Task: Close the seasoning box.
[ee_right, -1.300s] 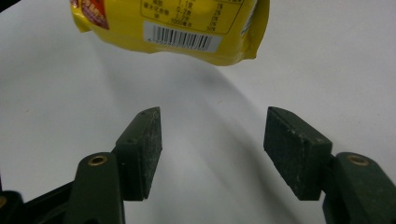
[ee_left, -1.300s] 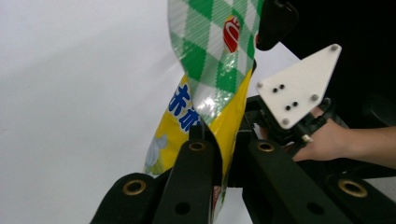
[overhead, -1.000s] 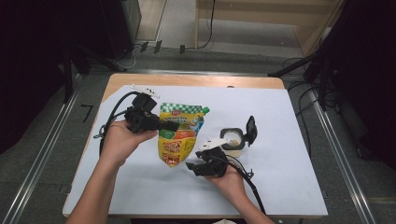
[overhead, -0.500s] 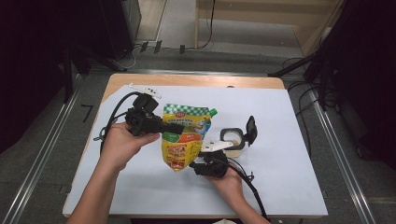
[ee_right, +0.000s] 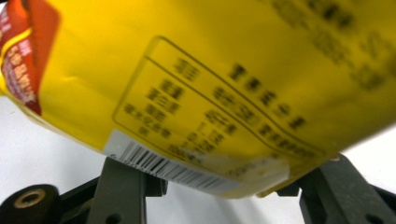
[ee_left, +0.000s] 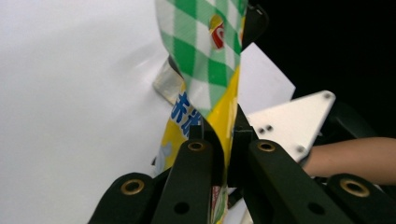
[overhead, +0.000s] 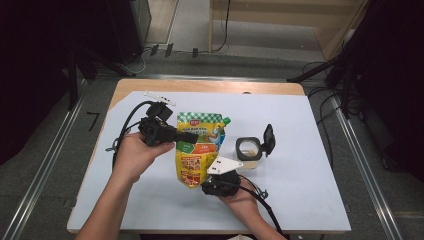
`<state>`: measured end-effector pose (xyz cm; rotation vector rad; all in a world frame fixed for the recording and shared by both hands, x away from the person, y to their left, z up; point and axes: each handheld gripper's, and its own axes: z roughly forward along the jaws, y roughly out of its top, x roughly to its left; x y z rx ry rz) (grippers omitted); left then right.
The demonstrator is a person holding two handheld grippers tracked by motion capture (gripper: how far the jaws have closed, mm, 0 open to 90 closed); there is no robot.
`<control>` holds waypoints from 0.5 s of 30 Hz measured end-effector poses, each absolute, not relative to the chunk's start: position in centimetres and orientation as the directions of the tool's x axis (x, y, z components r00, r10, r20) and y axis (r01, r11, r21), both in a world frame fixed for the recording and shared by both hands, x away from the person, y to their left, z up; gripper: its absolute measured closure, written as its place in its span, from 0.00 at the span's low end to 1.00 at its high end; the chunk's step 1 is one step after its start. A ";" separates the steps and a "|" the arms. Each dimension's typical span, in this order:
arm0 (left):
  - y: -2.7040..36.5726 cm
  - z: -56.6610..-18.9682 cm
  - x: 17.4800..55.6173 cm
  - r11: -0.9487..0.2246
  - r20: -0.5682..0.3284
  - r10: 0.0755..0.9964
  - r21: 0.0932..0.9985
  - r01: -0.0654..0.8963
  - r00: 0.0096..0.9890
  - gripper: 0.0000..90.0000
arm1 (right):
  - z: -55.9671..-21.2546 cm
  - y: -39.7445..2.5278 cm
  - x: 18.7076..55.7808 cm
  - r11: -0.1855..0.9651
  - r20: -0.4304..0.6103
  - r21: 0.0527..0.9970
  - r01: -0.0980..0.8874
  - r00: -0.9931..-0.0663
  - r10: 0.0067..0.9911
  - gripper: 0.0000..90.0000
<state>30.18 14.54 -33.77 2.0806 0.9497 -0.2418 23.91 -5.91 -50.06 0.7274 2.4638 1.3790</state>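
A yellow pouch (overhead: pixel 197 150) with a green-checked top and a green corner spout is held upright above the white table sheet (overhead: pixel 300 125). My left gripper (overhead: pixel 192 135) comes in from the left and is shut on the pouch's upper left edge. In the left gripper view the pouch (ee_left: pixel 205 60) is pinched between the closed jaws of the left gripper (ee_left: pixel 219 135). My right gripper (overhead: pixel 205 182) sits at the pouch's bottom. In the right gripper view the pouch's barcode end (ee_right: pixel 210 70) lies across the right gripper (ee_right: pixel 224 186), whose jaws stand wide apart.
A small clear container (overhead: pixel 248 149) with its black flip lid (overhead: pixel 268 140) open stands just right of the pouch. A thin white strip (overhead: pixel 159 96) lies at the sheet's far left. Black cables trail from both grippers. The table's wooden edge (overhead: pixel 200 86) shows at the back.
The pouch has been raised and shifted a little to the right with the left gripper. The right gripper has moved in under the pouch's bottom edge.
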 end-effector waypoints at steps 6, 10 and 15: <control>13.8 -34.1 30.2 -0.391 -0.442 0.548 0.615 0.685 0.710 0.99 | -49.4 -5.6 23.1 0.446 0.056 0.841 0.305 -0.870 0.490 0.56; 13.2 -34.4 30.1 -0.402 -0.429 0.546 0.620 0.674 0.720 0.97 | -48.9 -5.7 22.9 0.433 0.100 0.839 0.330 -0.875 0.474 0.57; 12.6 -34.9 30.2 -0.417 -0.407 0.554 0.620 0.665 0.726 0.94 | -48.4 -5.7 22.4 0.434 0.112 0.837 0.332 -0.882 0.458 0.58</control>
